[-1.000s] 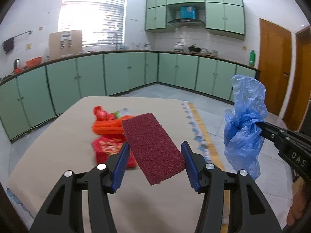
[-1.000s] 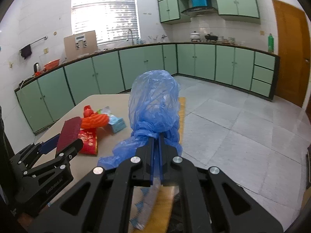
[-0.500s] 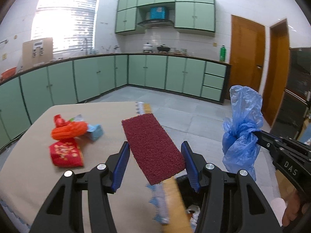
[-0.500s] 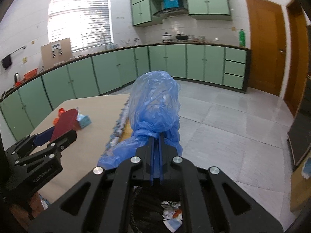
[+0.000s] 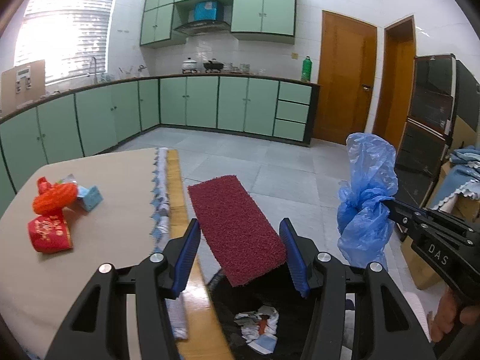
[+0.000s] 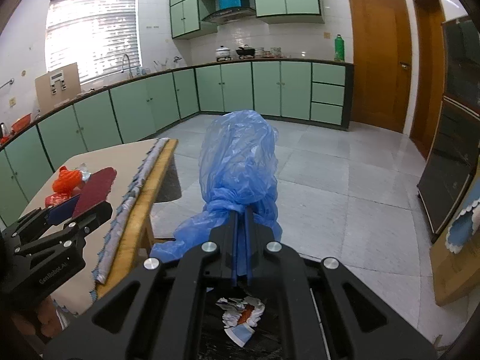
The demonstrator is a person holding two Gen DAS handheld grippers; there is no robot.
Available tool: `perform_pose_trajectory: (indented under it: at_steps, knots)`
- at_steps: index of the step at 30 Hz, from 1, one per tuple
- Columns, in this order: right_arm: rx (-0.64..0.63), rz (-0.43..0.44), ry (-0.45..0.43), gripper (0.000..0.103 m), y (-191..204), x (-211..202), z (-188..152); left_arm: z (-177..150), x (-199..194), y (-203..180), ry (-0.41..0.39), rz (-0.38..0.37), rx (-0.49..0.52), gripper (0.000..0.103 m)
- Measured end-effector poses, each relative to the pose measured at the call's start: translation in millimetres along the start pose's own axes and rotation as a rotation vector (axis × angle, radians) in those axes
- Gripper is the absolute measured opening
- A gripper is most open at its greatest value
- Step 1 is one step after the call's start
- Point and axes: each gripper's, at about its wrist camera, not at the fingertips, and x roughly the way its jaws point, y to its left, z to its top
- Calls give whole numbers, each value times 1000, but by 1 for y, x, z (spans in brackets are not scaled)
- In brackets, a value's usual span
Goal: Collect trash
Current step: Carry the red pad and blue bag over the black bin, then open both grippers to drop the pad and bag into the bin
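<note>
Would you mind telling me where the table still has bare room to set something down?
The table is bare between the fringed cloth edge and the red packet, and along the near side below that packet. The far left corner is crowded: orange wrapper, blue box, red packet.

One dark-red scrub pad (image 5: 237, 228); one blue plastic bag (image 5: 367, 192); two grippers, the left gripper (image 5: 240, 258) and the right gripper (image 6: 241, 252). On the table (image 5: 120, 225), at 9 o'clock in the left wrist view: one orange wrapper (image 5: 54, 198), one red packet (image 5: 49, 234), one small light-blue packet (image 5: 91, 198). One black bin (image 5: 288, 324) at 6 o'clock, holding one clump of crumpled paper scraps (image 5: 258, 324).
</note>
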Motion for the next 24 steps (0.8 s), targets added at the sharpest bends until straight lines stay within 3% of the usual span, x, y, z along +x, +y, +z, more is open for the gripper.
perform_pose_trajectory:
  at_steps: [17, 21, 24]
  knots:
    - [67, -56, 129, 4, -27, 40, -31, -22, 55, -35, 109, -81, 71, 54]
    - [67, -52, 155, 8, -25, 49, -32, -23, 60, -37, 122, -98, 71, 55]
    - [63, -49, 160, 11, -25, 53, -30, -20, 61, -35, 120, -106, 61, 64]
